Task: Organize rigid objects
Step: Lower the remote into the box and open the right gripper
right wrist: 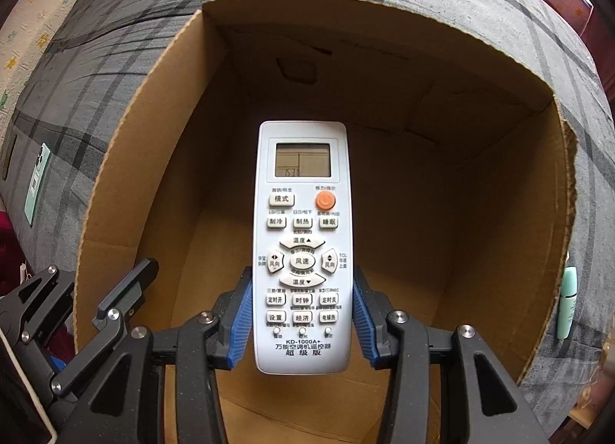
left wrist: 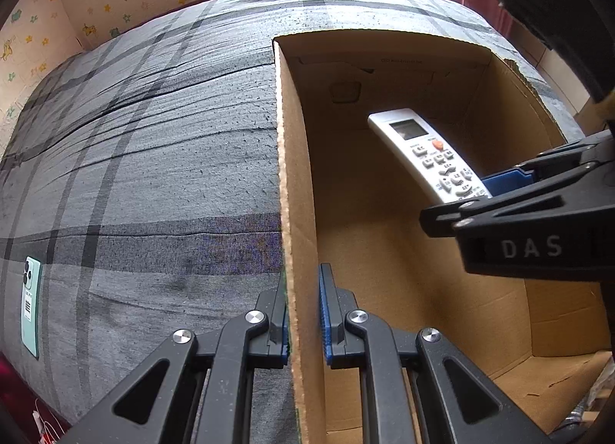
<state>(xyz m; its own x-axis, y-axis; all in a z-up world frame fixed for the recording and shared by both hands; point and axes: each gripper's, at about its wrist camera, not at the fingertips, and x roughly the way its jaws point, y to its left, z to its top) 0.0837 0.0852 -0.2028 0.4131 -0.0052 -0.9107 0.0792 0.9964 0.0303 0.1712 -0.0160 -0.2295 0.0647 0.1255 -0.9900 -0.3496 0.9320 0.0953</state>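
My right gripper (right wrist: 303, 313) is shut on a white air-conditioner remote (right wrist: 303, 244), its blue pads pressing the lower sides. The remote hangs buttons-up inside the open cardboard box (right wrist: 511, 190). From the left wrist view the same remote (left wrist: 426, 153) slants down into the box, with the right gripper (left wrist: 496, 194) coming in from the right. My left gripper (left wrist: 303, 313) is shut on the box's left wall (left wrist: 296, 190), one finger outside and one inside. The same left gripper (right wrist: 127, 290) shows at the box's lower left rim.
The box sits on a grey plaid bed cover (left wrist: 153, 159). A mint-green phone (left wrist: 30, 305) lies on the cover to the left, also in the right wrist view as the phone (right wrist: 38, 182). A pale green tube (right wrist: 567, 301) lies right of the box. Patterned wall (left wrist: 96, 2) behind.
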